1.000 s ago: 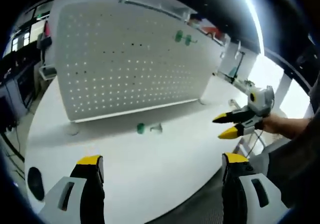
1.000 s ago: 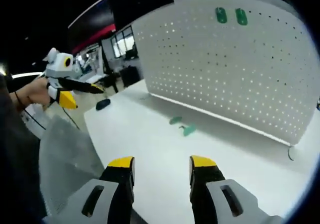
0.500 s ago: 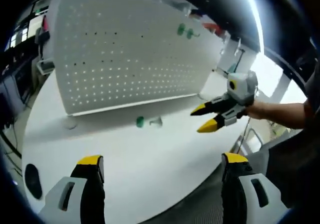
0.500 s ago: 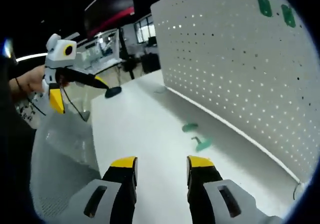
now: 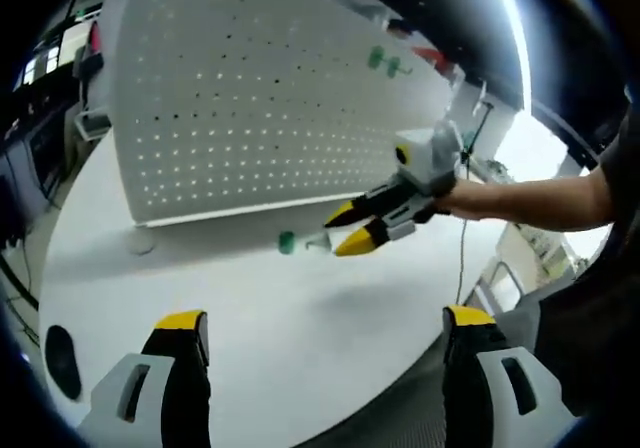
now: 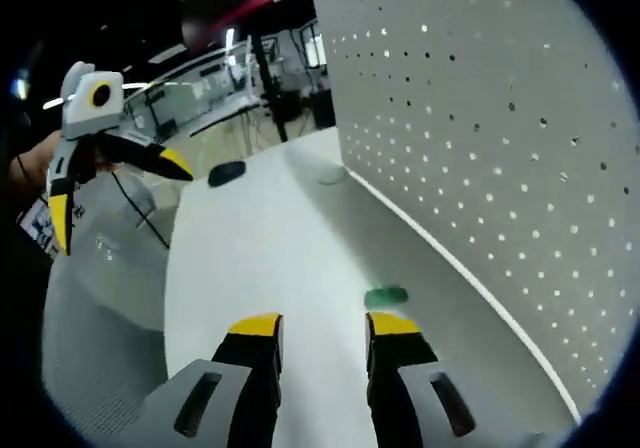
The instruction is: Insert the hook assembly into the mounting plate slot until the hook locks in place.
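The right gripper is hovering, jaws apart, just behind the green hook; the left gripper is waiting wide open

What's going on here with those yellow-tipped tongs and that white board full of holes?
A person holds a hand-held gripper in each hand at a white table. The right hand-held gripper, jaws open, is stretched out close to a small green hook piece lying on the table in front of the upright pegboard. Nothing is gripped yet. The left hand-held gripper hangs open near the table edge. Two green pieces already sit high on the pegboard.
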A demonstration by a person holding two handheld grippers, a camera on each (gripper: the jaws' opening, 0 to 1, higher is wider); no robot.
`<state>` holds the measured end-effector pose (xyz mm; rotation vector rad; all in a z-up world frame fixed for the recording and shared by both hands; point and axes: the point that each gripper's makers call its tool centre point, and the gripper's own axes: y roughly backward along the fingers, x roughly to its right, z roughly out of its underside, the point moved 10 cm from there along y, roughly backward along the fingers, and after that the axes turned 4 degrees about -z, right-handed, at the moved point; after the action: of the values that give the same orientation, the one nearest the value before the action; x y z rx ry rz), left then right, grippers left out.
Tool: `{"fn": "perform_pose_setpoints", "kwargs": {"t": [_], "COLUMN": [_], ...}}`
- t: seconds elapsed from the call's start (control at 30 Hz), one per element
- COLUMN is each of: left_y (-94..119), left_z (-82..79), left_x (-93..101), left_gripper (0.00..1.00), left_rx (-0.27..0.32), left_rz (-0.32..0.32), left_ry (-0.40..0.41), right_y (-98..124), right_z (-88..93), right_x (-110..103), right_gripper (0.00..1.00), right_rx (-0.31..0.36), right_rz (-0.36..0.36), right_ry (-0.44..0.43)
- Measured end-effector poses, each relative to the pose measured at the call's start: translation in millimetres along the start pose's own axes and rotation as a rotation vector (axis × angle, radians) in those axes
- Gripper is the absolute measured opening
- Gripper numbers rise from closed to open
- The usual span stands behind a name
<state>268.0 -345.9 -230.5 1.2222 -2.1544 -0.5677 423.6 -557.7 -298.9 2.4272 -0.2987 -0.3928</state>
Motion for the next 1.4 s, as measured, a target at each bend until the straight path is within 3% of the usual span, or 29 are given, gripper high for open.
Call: {"fn": "perform_pose_setpoints", "kwargs": {"t": [0.17,0.3,0.57,0.73,1.03,1.2,1.3,1.4], "left_y": [-4,-6,-6,-7,-11,-11,-9,-8], "left_z": [1.9,2.5,0.3,0.1,-1.1,-1.2,-0.5,1.1], "left_x": [-3.4,-6.1,-13.7,-18.4,-17.2,-16.0,-16.0,-16.9], "left_gripper": [0.98,0.98,0.98,0.98,0.98,0.97,0.97,0.96], "left_rx": [-0.009,-0.007,-0.009,-0.005,-0.004,-0.006,-0.004,-0.007], "left_rz": [0.006,0.010,0.013,0.009,0.008,0.007,0.002,-0.003], "left_ry": [0.008,0.023,0.037,0.054,0.063,0.062,0.066,0.070], "right_y": [-16,-28,-47,-58,-66,-71,-71,-71], "right_z": [-6.3,-11.5,-15.5,-17.8,-21.0,-19.8,-20.4,-21.6], "right_x": [21,34,48,54,61,57,57,58], "right_gripper": [0.30,0.28,0.28,0.23,0.22,0.18,0.10,0.08], "right_rx": [-0.016,-0.052,-0.083,-0.101,-0.141,-0.180,-0.193,-0.200], "right_rz": [0.000,-0.001,-0.043,-0.067,-0.115,-0.192,-0.192,-0.187], "right_ry": [-0.009,0.036,0.047,0.069,0.137,0.175,0.215,0.201]}}
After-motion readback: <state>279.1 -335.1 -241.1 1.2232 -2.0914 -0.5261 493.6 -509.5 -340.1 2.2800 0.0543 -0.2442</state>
